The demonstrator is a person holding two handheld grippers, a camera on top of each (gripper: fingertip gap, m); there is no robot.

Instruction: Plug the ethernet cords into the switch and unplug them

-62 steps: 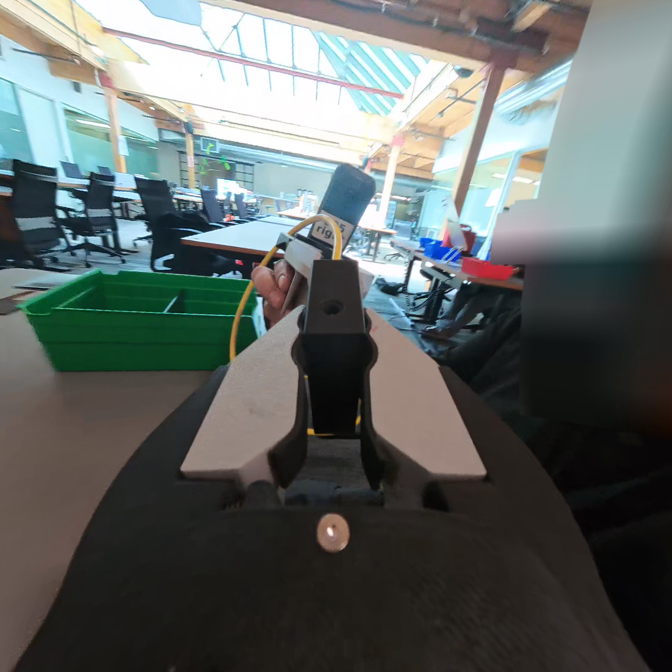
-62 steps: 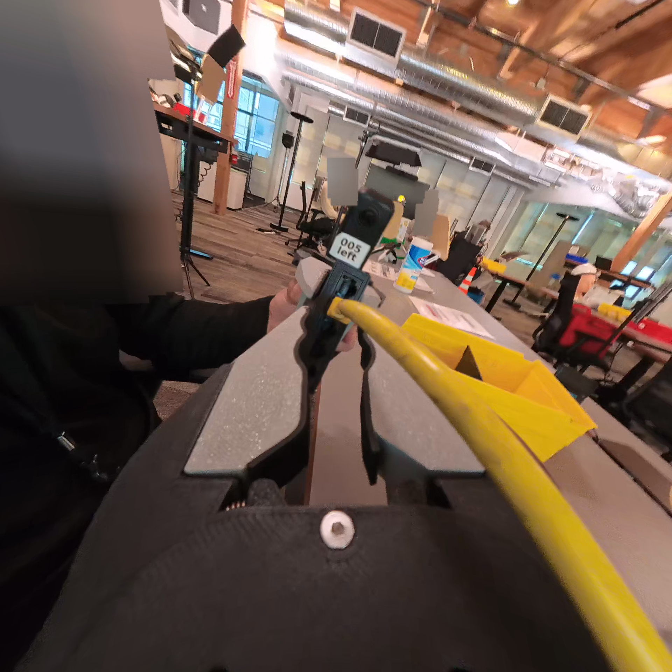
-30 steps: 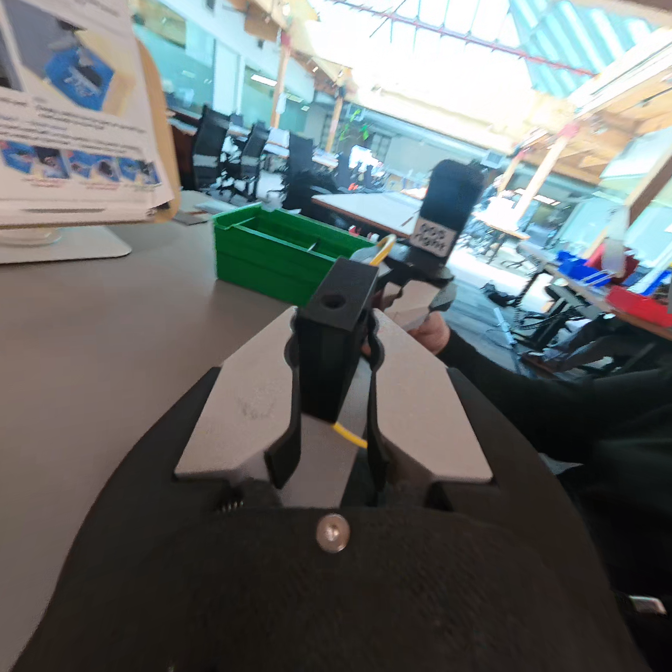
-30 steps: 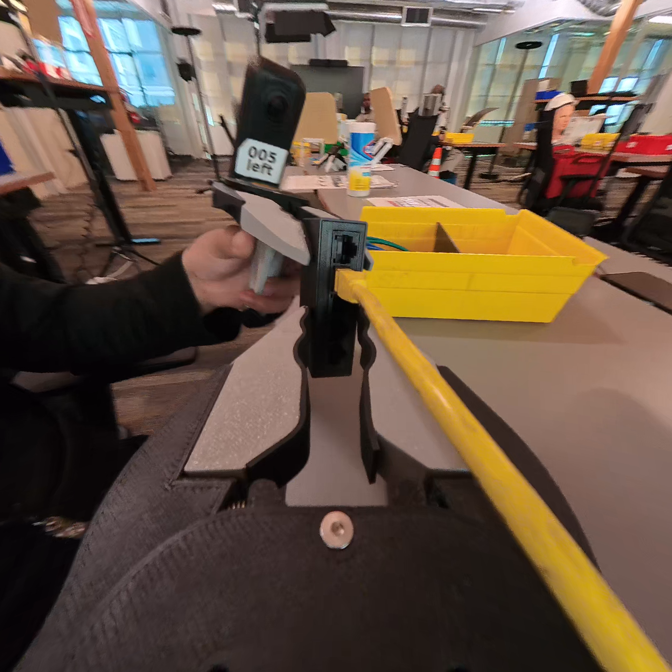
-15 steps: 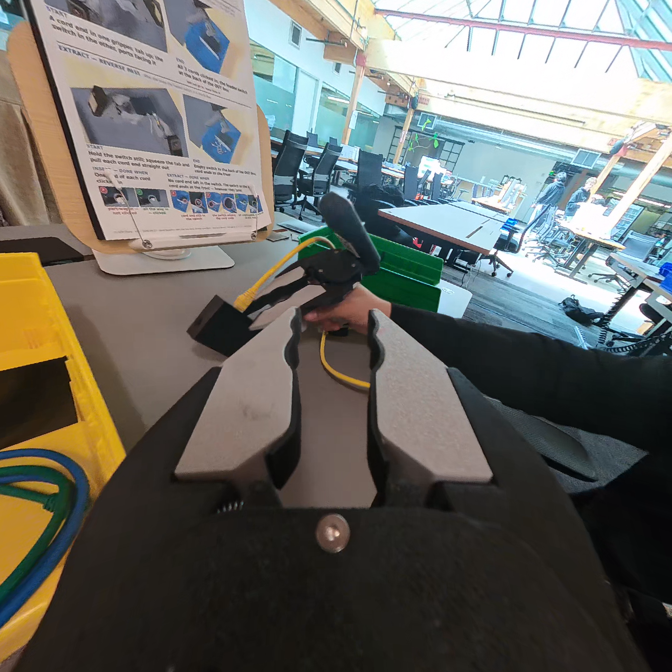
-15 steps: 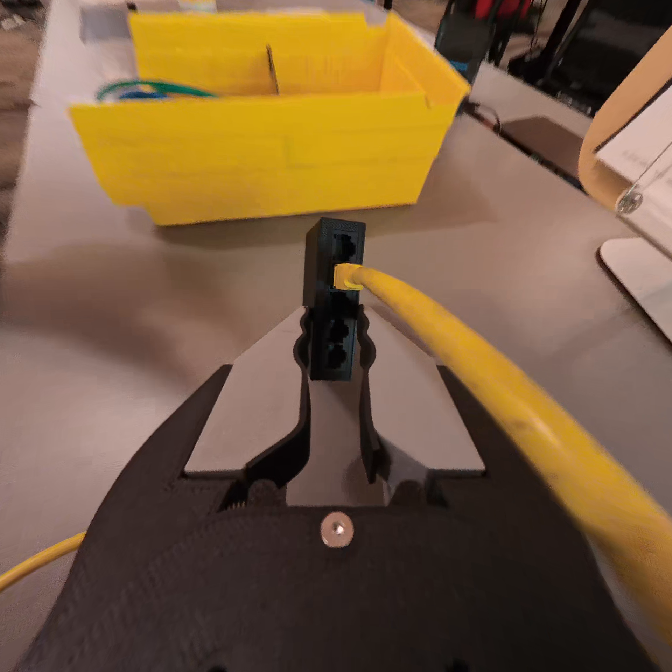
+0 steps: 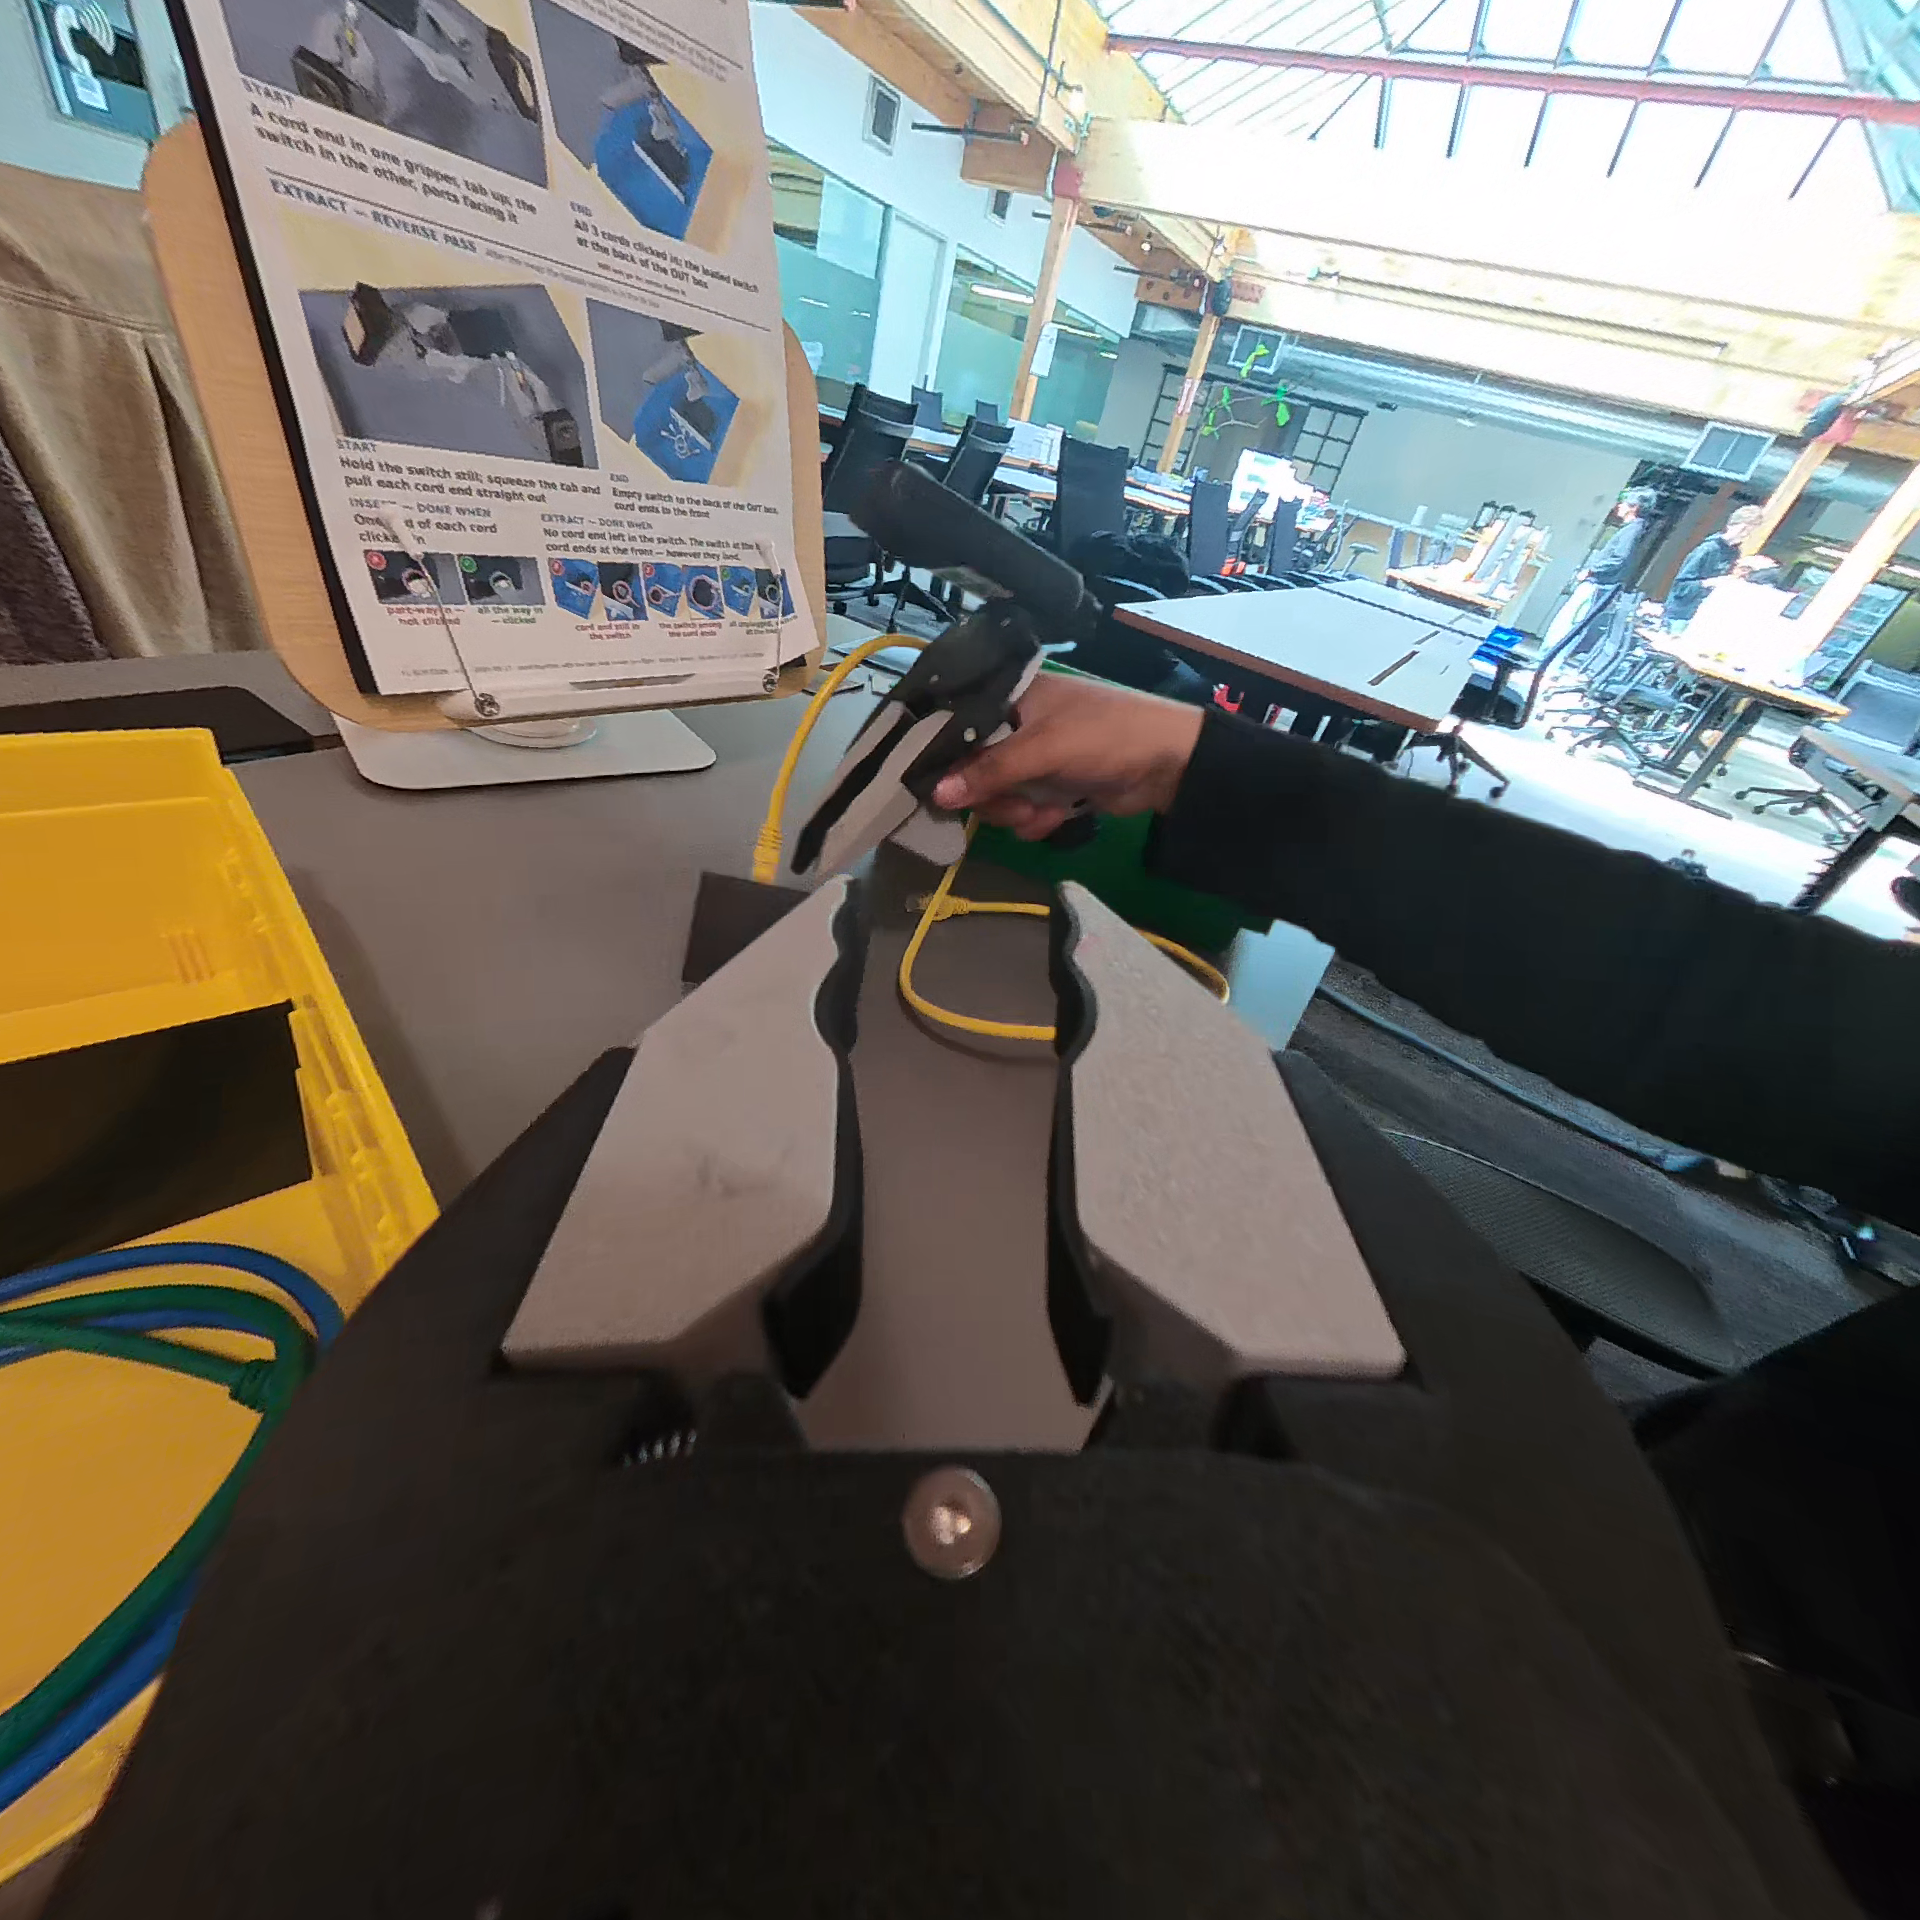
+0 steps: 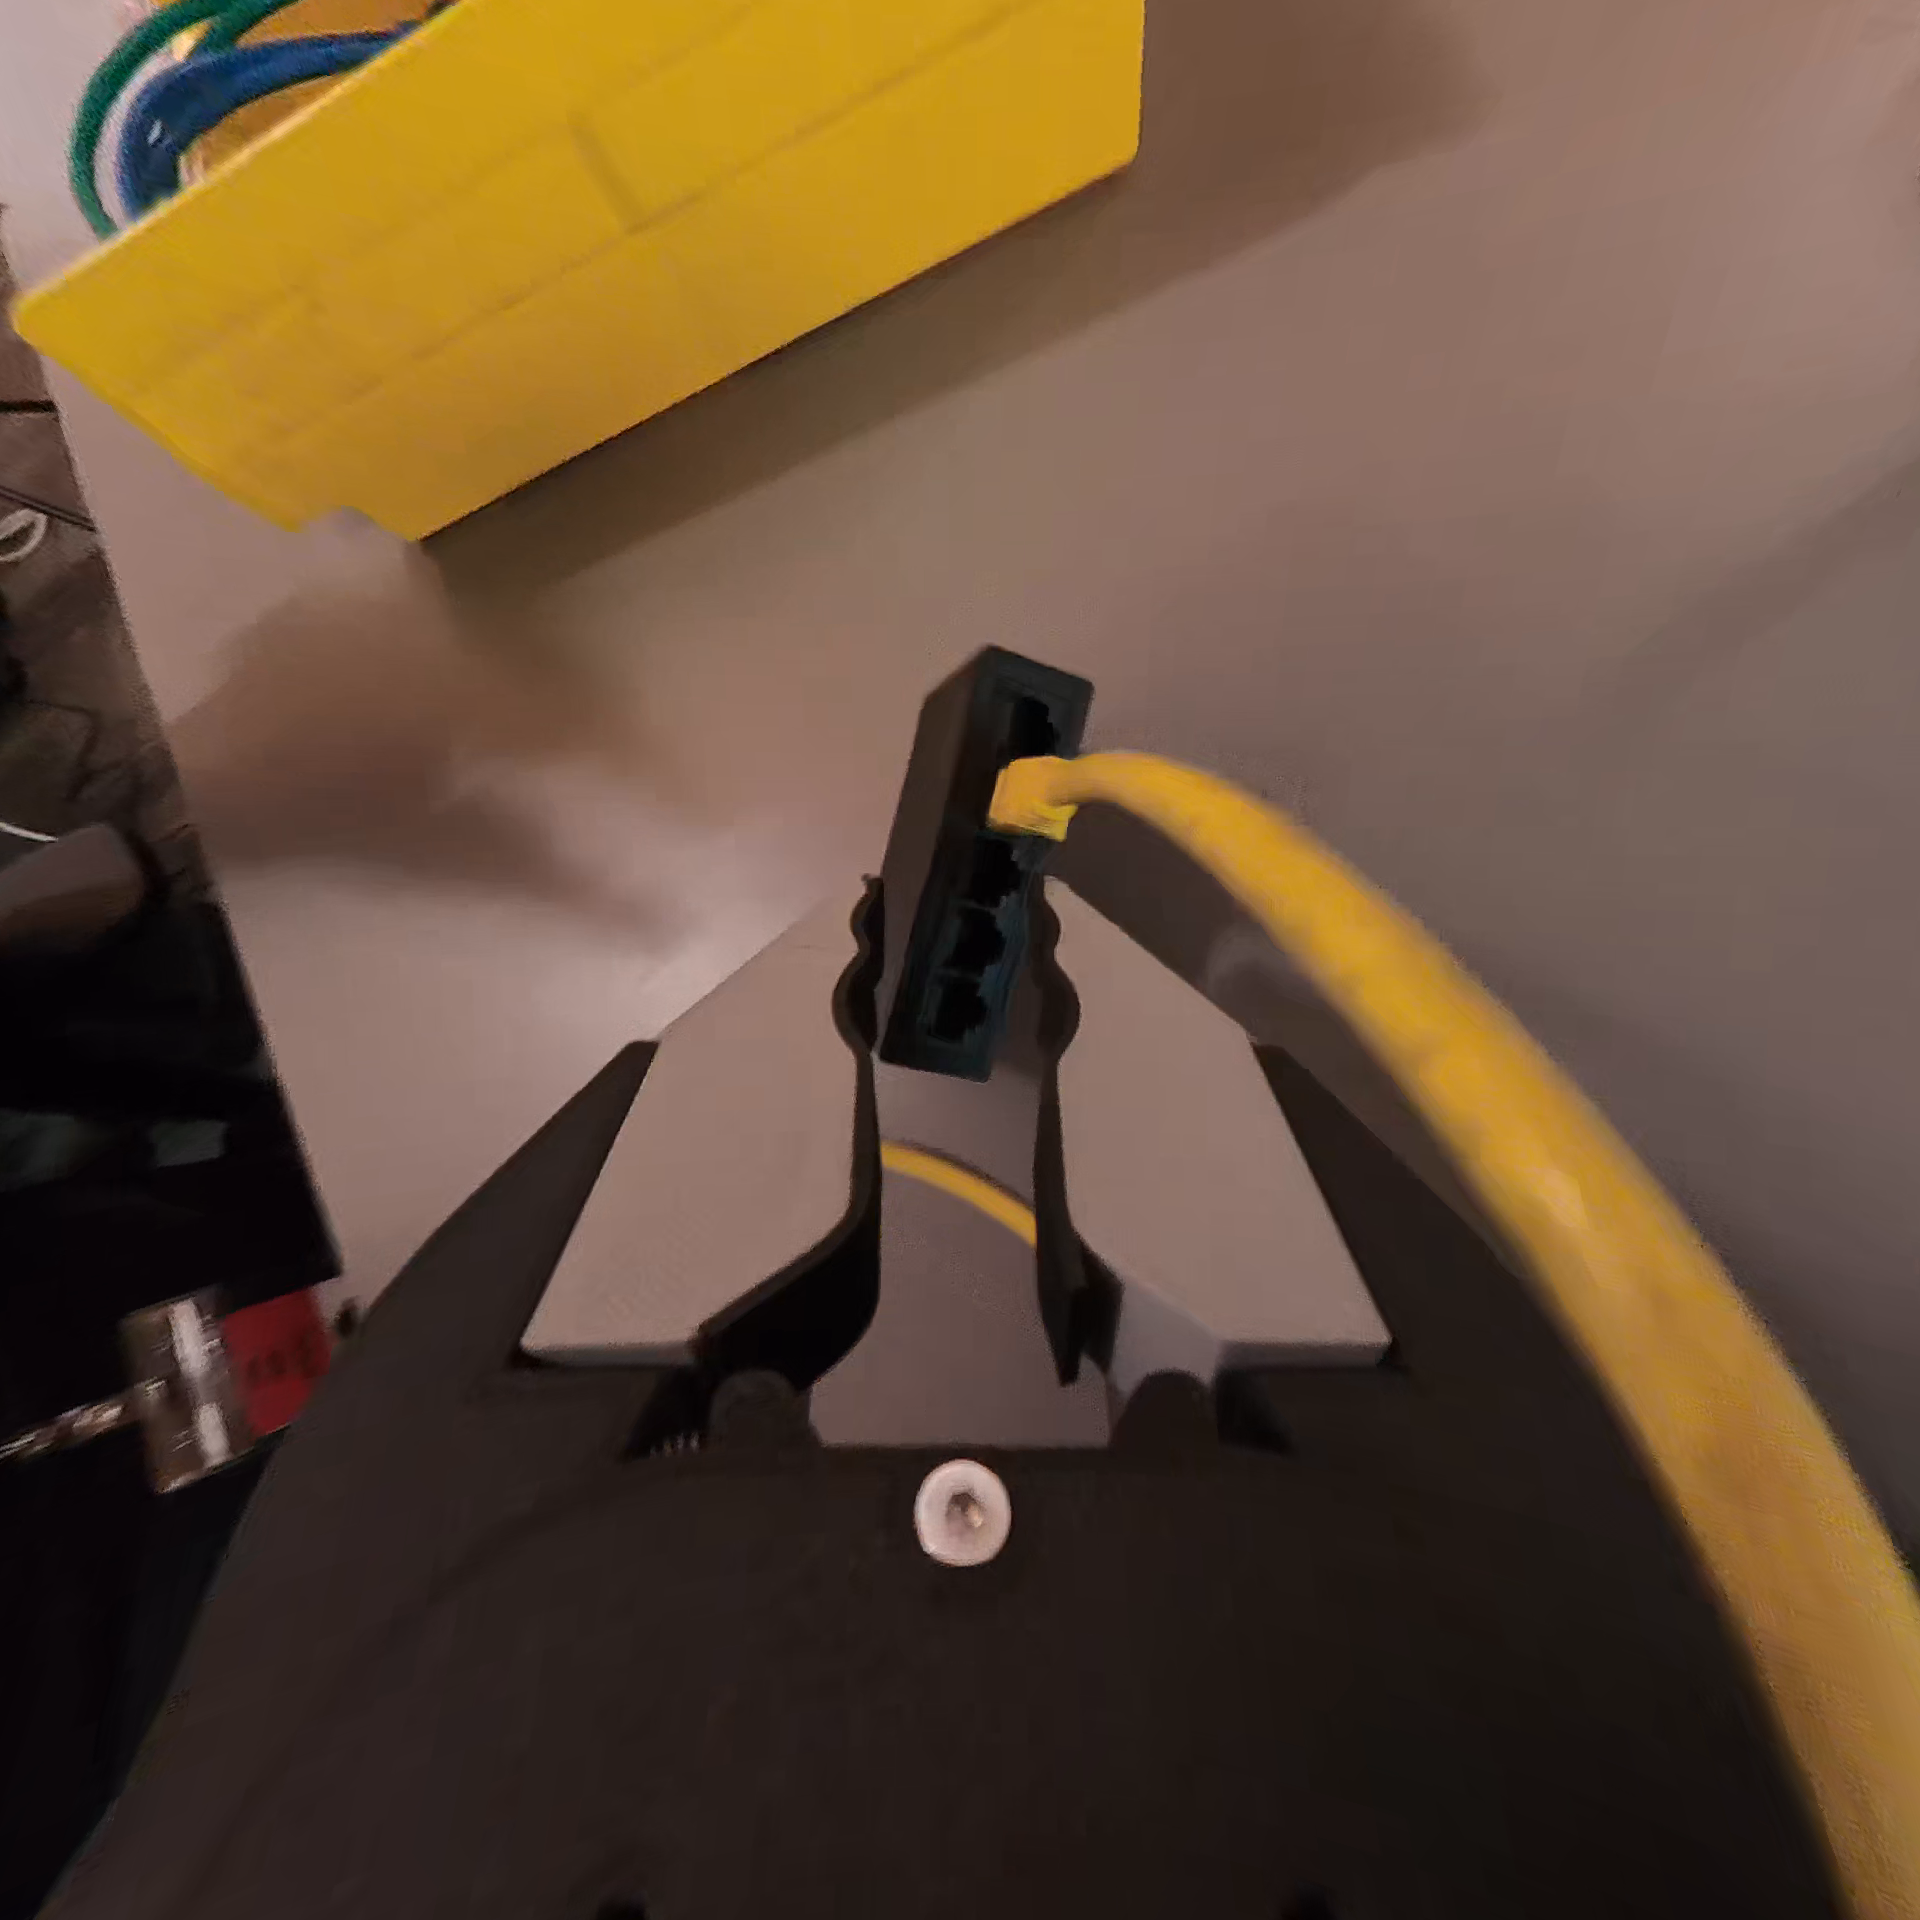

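Open-plan office: skylight roof (image 7: 1558, 94), timber posts (image 7: 1195, 374), long desks (image 7: 1299, 634), black chairs (image 7: 1091, 488), bright daylight.

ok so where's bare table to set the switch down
Bare table lies between the yellow bin, the sign stand and the switch. It is crowded by the green bin, where the yellow cord loops under the right hand-held gripper.
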